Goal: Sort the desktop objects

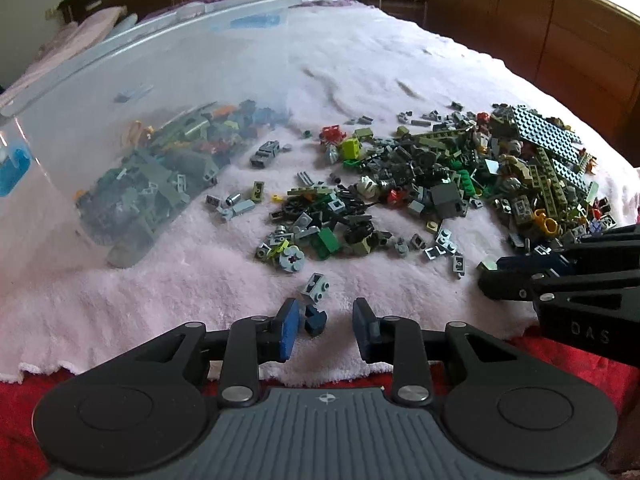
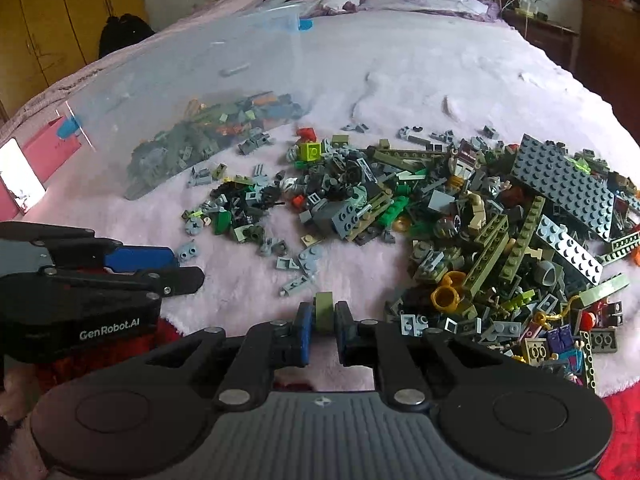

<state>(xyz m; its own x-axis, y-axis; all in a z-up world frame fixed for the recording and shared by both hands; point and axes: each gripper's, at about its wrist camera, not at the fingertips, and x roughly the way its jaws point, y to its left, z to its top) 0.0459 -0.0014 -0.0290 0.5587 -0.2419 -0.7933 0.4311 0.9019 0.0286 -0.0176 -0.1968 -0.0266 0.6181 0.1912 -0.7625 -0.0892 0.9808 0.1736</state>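
A big heap of loose toy bricks [image 1: 440,176] [image 2: 480,220] lies on a pale pink fleece blanket [image 1: 200,300]. My left gripper [image 1: 326,320] is open near the blanket's front edge. A small dark blue piece [image 1: 314,320] lies between its fingers, close to the left pad. My right gripper [image 2: 324,320] is shut on a small olive-green brick [image 2: 324,310], just left of the heap's near end. In the right wrist view the left gripper [image 2: 188,272] shows from the side at the left.
A clear plastic bin [image 1: 120,60] [image 2: 180,60] stands at the left with several grey and green bricks inside. A large grey studded plate [image 2: 568,184] tops the heap at the right. Red cloth [image 1: 24,420] borders the blanket in front; wooden cabinets [image 1: 560,32] stand behind.
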